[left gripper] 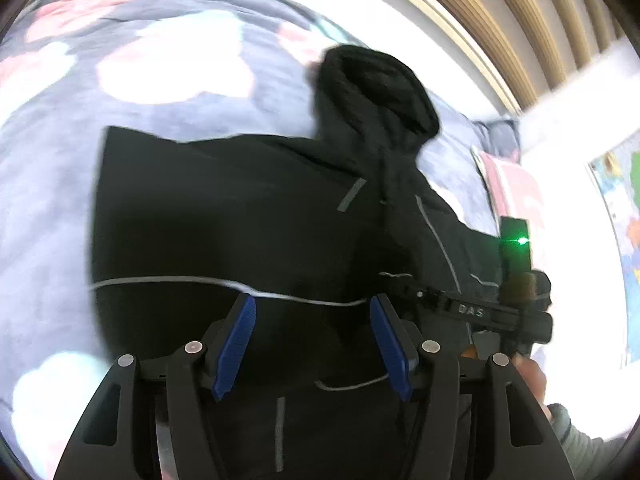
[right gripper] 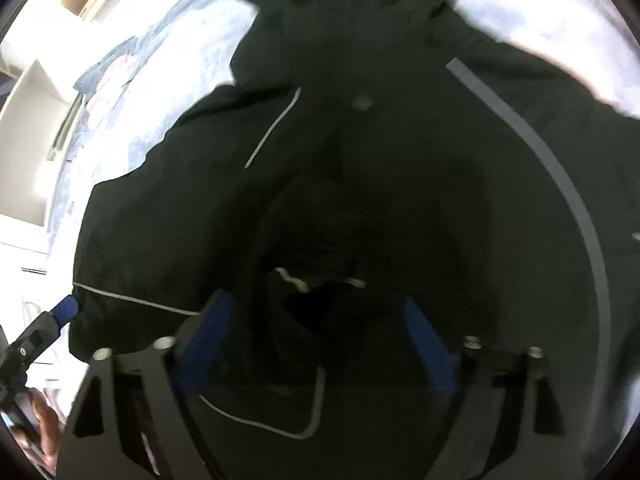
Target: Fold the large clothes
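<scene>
A large black hooded jacket (left gripper: 240,216) with thin grey reflective stripes lies spread on a floral bedspread (left gripper: 120,80); its hood (left gripper: 372,92) points away at the upper right. My left gripper (left gripper: 312,312) is open, its blue pads (left gripper: 236,344) just above the jacket's lower part, holding nothing. The right gripper's body shows at the right of this view (left gripper: 512,312). In the right wrist view the jacket (right gripper: 400,160) fills the frame. My right gripper (right gripper: 316,316) is open above the dark fabric. The left gripper's blue fingertip (right gripper: 66,308) shows at the left edge.
The bedspread (right gripper: 132,92) extends around the jacket. A slatted wooden wall (left gripper: 520,20) lies behind the bed. White furniture (right gripper: 28,140) stands beside the bed. A colourful poster (left gripper: 624,208) is at the far right. A hand (left gripper: 532,376) holds the right gripper.
</scene>
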`<state>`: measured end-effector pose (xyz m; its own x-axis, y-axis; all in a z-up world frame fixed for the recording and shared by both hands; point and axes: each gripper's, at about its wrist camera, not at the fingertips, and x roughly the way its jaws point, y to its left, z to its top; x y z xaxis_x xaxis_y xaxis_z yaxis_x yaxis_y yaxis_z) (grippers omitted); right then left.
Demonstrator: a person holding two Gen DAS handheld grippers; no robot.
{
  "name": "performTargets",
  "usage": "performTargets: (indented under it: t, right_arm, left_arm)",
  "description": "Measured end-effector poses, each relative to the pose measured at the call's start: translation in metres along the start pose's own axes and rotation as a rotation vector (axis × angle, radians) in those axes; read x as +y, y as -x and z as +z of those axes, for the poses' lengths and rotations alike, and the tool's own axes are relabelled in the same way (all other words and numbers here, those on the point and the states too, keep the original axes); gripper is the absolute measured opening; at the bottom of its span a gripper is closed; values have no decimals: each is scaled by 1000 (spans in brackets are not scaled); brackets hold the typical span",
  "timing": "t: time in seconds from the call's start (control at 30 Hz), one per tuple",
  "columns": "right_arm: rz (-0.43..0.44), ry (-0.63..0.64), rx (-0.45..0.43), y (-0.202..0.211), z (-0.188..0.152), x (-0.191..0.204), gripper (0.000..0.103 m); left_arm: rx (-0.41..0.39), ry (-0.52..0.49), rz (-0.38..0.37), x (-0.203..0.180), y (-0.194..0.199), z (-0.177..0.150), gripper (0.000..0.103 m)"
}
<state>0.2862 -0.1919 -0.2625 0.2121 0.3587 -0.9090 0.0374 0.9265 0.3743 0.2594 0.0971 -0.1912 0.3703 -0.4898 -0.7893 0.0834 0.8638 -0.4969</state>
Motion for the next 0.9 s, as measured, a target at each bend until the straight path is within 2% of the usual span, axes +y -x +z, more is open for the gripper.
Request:
performTargets:
  t: [0.03, 0.1, 0.17, 0.33, 0.43, 0.53, 0.63, 0.7, 0.77, 0.8, 0.9]
  right_arm:
    - [19, 5, 16, -4, 1, 3, 43]
    - [-16, 35, 13, -3, 0, 11, 34]
    - [-30, 66, -28, 11, -3, 18, 32]
    - [-116, 119, -195, 90, -7, 15, 29]
    - [-224, 78, -291, 142, -7, -17, 29]
    - [-300, 7, -327, 174, -11, -69, 29]
    - [-340, -45, -284, 168, -7, -116, 29]
    - [-349, -49, -239, 145, -6, -140, 29]
    - [-364, -77, -178, 114, -9, -159, 29]
    - [-339, -119, -144, 101, -15, -174, 29]
    - [-302, -191, -143, 80, -24, -193, 33]
  left_arm:
    - [-8, 10, 12, 5, 3, 0, 61]
    - [-21, 29, 39, 15, 6, 1, 61]
    - [-46, 36, 59, 19, 11, 4, 61]
    - [-91, 24, 73, 15, 19, 16, 61]
    - [-93, -6, 59, 3, 10, 25, 61]
    - [-70, -45, 41, -11, -12, 32, 61]
    - [-21, -82, 40, -27, -48, 33, 61]
    - [33, -124, 90, -35, -80, 30, 61]
    - [79, -148, 191, -35, -112, 25, 61]
    - [94, -155, 221, -33, -123, 23, 61]
    - [108, -168, 281, -26, -143, 19, 61]
